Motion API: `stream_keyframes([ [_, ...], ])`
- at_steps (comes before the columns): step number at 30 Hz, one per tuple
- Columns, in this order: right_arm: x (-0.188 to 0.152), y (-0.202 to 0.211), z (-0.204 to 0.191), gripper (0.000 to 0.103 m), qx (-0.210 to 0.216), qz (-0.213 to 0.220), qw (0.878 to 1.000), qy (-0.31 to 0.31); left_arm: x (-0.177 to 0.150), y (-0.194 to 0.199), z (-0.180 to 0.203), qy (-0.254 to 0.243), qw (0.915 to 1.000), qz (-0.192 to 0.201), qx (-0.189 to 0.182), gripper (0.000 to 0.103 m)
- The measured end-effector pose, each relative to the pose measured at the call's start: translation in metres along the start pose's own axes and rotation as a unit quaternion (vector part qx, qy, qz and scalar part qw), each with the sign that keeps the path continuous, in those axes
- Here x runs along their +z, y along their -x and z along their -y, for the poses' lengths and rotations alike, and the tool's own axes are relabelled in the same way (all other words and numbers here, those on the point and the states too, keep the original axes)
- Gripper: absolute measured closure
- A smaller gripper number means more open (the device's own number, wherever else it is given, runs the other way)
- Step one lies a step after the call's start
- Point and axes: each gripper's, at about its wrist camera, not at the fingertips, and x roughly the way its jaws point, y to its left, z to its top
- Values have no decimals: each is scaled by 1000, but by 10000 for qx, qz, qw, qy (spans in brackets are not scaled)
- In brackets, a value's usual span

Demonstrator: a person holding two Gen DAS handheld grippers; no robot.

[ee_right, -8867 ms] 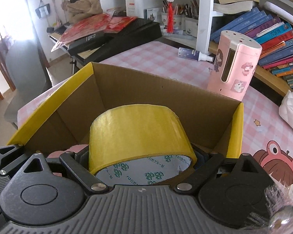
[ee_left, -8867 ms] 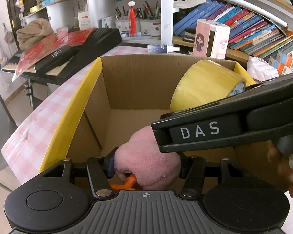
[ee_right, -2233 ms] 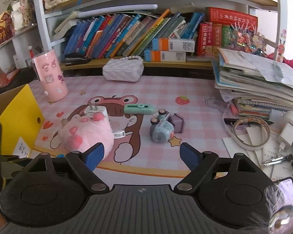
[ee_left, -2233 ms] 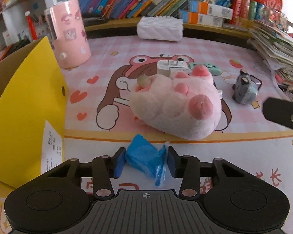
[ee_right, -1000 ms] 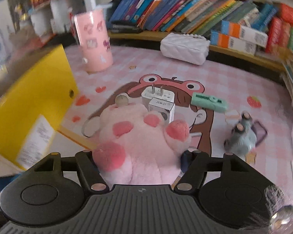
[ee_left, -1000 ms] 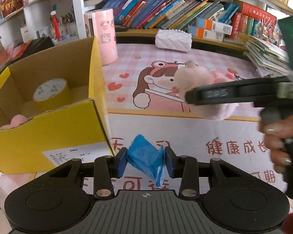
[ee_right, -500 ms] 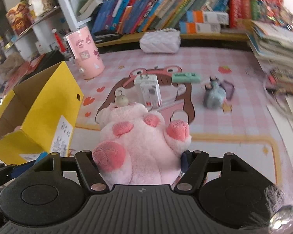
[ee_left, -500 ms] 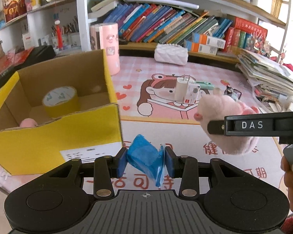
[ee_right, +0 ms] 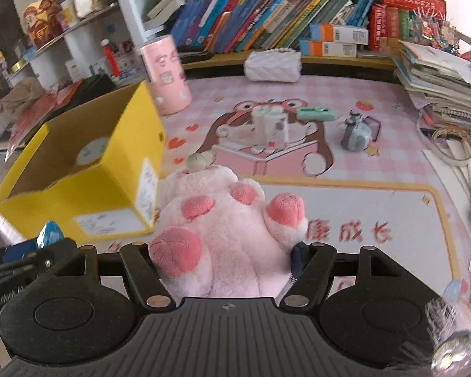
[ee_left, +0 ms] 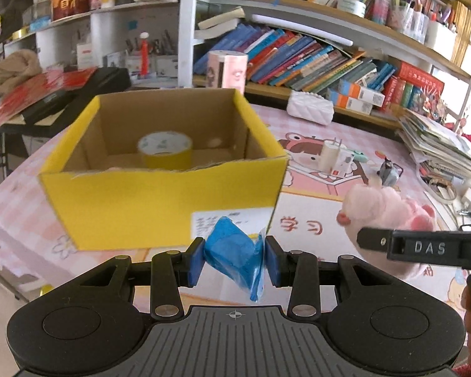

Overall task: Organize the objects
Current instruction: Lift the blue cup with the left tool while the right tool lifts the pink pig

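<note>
Blue crinkly packet (ee_left: 235,251) is clenched in the left gripper (ee_left: 234,259) jaws before the yellow box (ee_left: 160,194); right gripper (ee_right: 226,267) jaws clamp the pink plush paw (ee_right: 226,235) above the tabletop (ee_right: 376,201)

This is a home study corner, likely a child's: curved wooden shelves (ee_left: 339,20) packed with colourful leaning books (ee_right: 251,19), a pink checked cartoon desk mat (ee_right: 376,169), a pile of loose papers and notebooks (ee_right: 439,75), and pen pots (ee_left: 147,59) behind.
</note>
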Motion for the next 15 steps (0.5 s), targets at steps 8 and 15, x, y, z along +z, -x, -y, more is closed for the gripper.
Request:
stream_keyframes([
  [8,-28,9,-44,35,181,-220,9994,192,-17,22,-31,50,10000,-34,-20,65],
  [15,-46,13,-75,35,306,-346,9984,336,-30,38,-58,139,9999,-19,24,65],
])
